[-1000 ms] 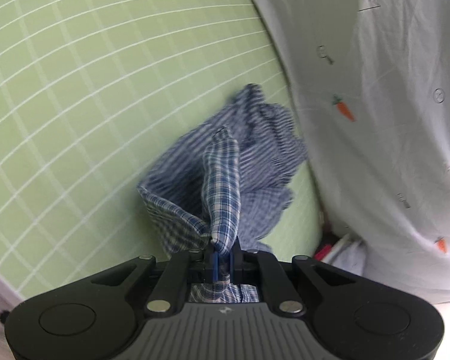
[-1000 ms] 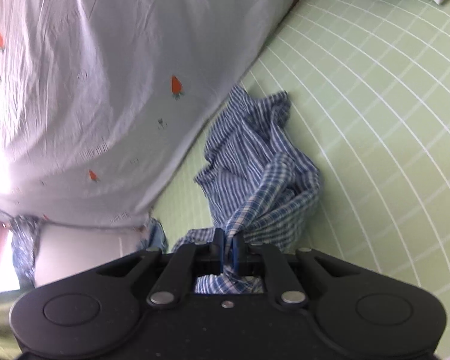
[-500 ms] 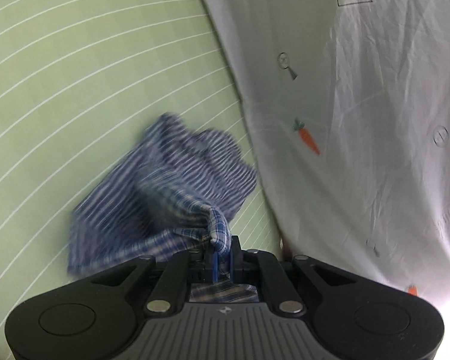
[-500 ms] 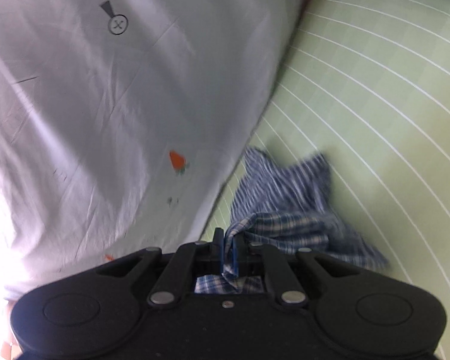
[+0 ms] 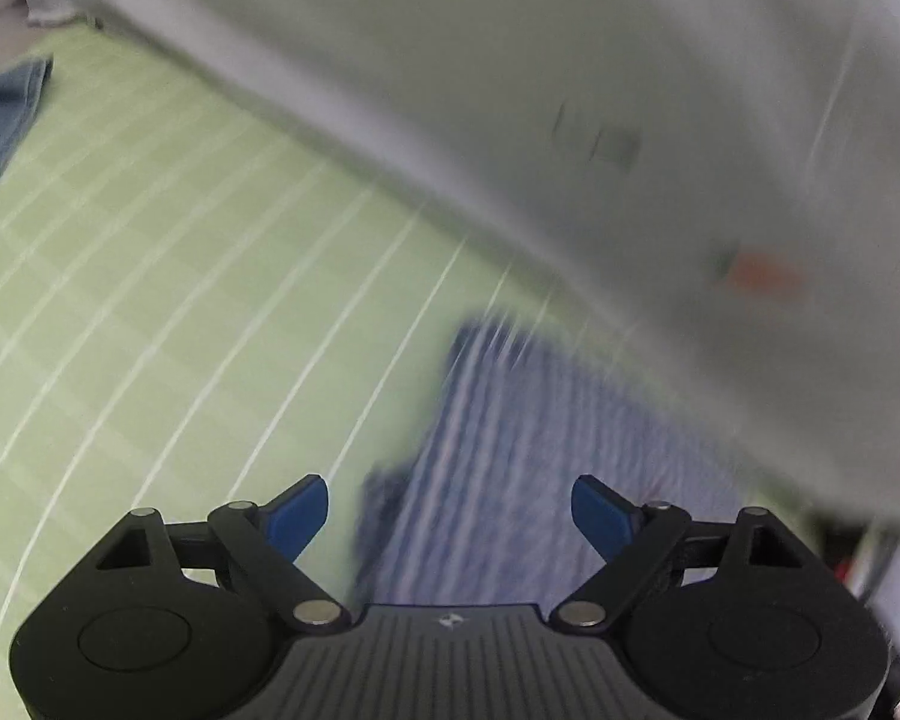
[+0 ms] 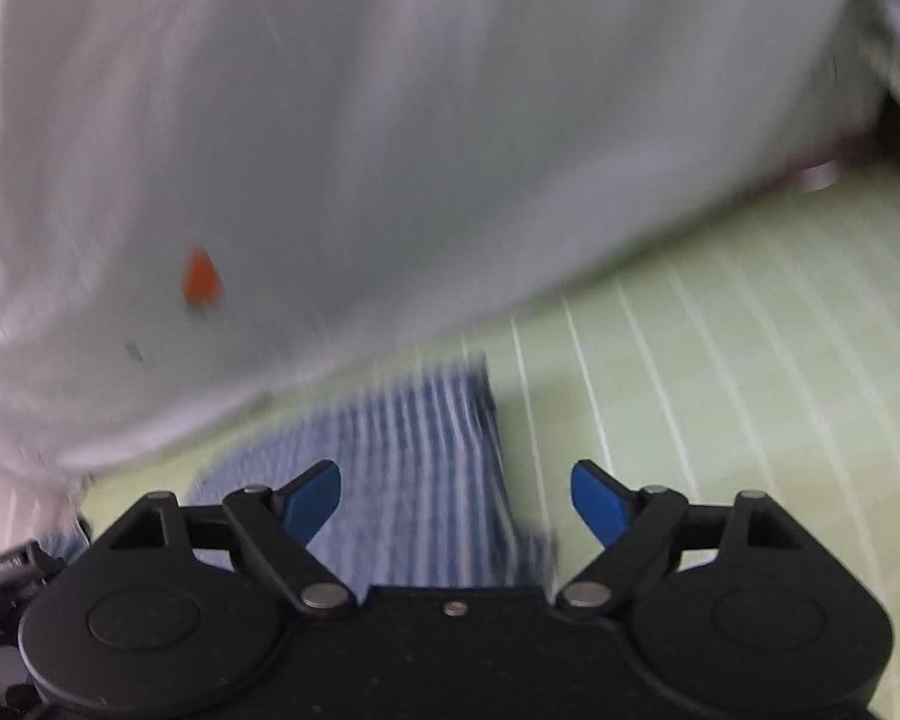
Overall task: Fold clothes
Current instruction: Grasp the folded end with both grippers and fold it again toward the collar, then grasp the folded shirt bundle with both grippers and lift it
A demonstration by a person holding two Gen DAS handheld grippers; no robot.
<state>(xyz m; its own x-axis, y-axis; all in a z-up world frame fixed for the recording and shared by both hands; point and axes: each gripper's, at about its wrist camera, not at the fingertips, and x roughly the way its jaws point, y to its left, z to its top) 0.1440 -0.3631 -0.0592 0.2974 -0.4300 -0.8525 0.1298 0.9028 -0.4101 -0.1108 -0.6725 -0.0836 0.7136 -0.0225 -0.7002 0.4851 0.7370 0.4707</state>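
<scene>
A: The blue striped garment (image 5: 528, 468) lies on the green checked sheet (image 5: 168, 276) in the left wrist view, lower middle of the frame, running up from between the blue fingertips (image 5: 297, 516). It is blurred. The left gripper (image 5: 450, 516) has just been opening; its jaws stand spread wide, and the cloth lies below and between them, neither pad pressing it.

B: And above it?

A: A white cover with small orange carrots (image 5: 660, 120) fills the upper right, its edge just beside the garment. A folded blue cloth (image 5: 0, 114) sits at the far left edge (well apart from the rest).

B: The right wrist view?

A: The same garment (image 6: 414, 480) is in the lower middle, flat on the sheet (image 6: 720, 360). The right gripper (image 6: 456, 504) has also just been opening, jaws apart, gripping nothing. The white cover (image 6: 390, 120) takes the upper left.
</scene>
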